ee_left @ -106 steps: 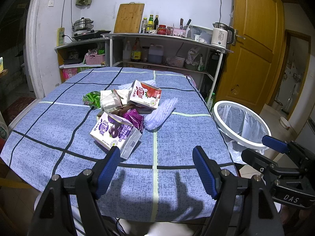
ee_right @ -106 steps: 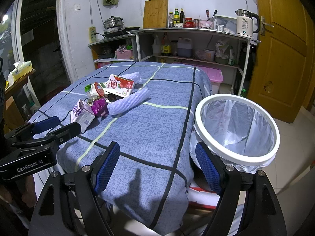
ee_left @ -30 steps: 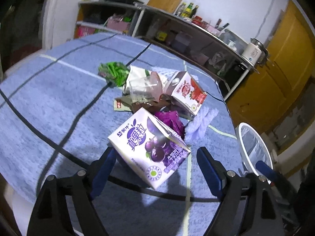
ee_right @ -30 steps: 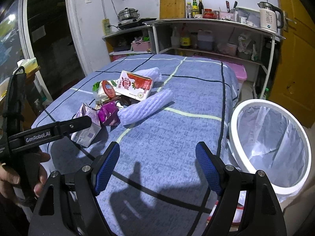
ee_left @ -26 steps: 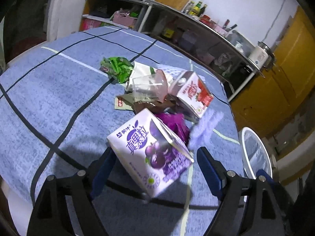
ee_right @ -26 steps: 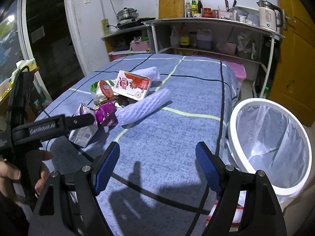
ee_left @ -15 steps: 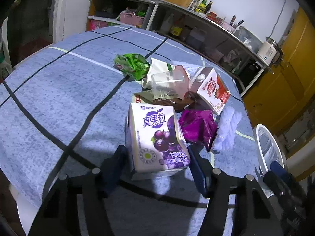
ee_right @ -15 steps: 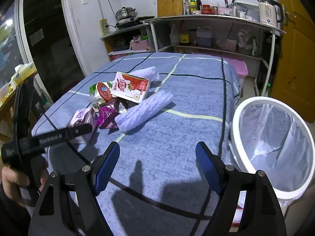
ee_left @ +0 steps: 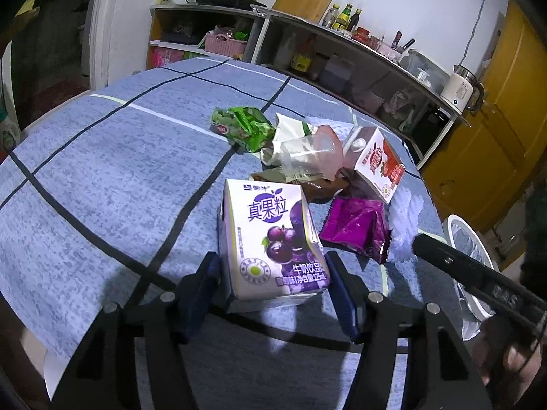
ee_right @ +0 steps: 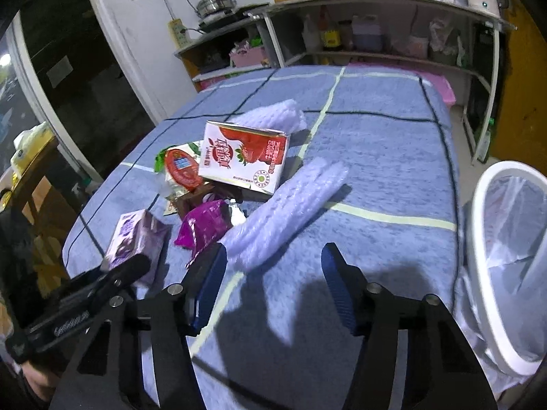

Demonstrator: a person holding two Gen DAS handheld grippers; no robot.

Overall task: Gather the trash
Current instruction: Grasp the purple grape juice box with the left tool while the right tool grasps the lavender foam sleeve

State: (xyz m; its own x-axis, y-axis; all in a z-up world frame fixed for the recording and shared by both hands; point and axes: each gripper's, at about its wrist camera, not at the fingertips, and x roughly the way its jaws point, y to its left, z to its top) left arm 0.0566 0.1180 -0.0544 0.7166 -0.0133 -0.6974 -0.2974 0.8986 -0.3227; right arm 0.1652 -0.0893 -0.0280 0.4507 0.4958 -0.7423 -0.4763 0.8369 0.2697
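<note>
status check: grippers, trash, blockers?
Left gripper clamped on purple carton. Right gripper just narrowed, empty, near foam sleeve. Bin clear.

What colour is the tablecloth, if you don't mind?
Blue tablecloth with dark and pale grid lines; clearest in the left wrist view.

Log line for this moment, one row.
left gripper: shut on purple carton | right gripper: closing, empty, near foam sleeve | bin: empty

Your left gripper (ee_left: pixel 273 285) points down, jaws narrowed, both blue pads against what sits between them. Your right gripper (ee_right: pixel 273 278) points down, jaws just closing in, still parted, nothing touching the pads.
</note>
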